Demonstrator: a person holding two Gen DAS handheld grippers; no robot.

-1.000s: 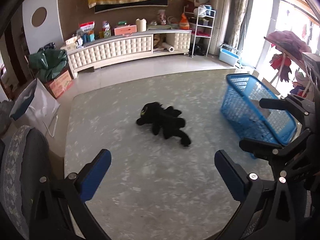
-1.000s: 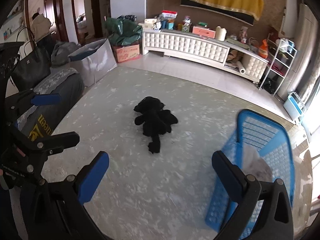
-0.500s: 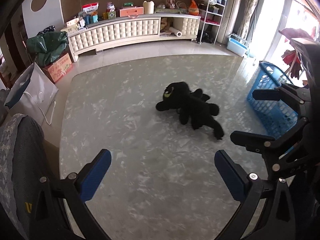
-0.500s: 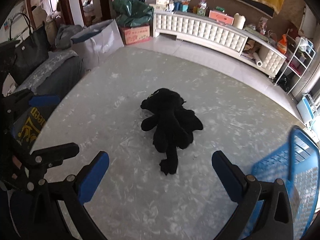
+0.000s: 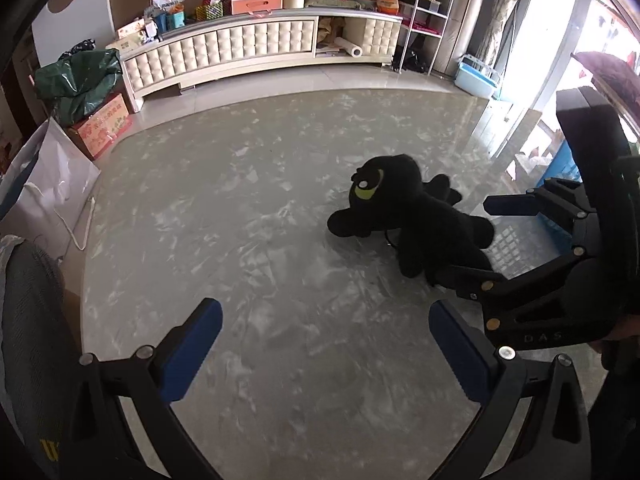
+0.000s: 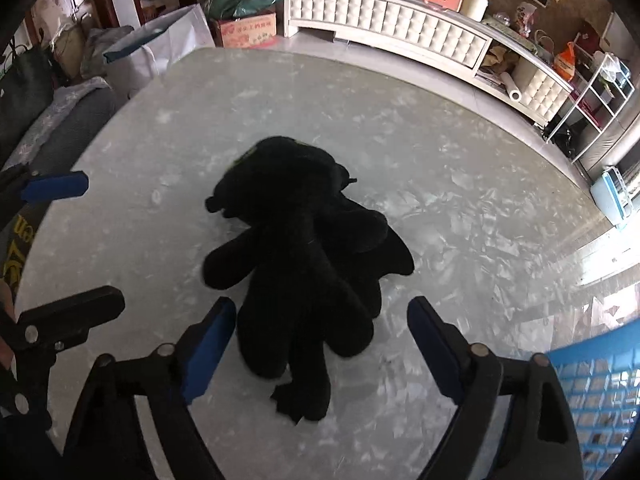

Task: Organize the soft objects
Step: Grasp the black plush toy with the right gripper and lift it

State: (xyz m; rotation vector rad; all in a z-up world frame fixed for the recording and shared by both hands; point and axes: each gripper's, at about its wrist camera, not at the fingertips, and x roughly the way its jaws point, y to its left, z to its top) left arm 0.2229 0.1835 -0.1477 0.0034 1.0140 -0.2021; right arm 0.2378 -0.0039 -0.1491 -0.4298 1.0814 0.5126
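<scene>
The right gripper [image 6: 320, 344] is closing around the black plush toy's [image 6: 304, 256] hind end at six o'clock, pads not yet touching. The left gripper [image 5: 324, 344] hangs released over bare floor, the toy at two o'clock.

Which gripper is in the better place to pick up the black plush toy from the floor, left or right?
Right. The right gripper has the black plush toy between its closing jaws, not yet pinched. The left gripper is open over bare floor, the toy off to its right.

Between the right tool's [image 6: 320, 340] closing matt blue pads lies a black, fuzzy cloth plush dragon [image 6: 304, 256] on a glossy marbled counter [image 6: 460, 208]; beside them, a blue plastic lattice basket [image 6: 600, 392]
</scene>
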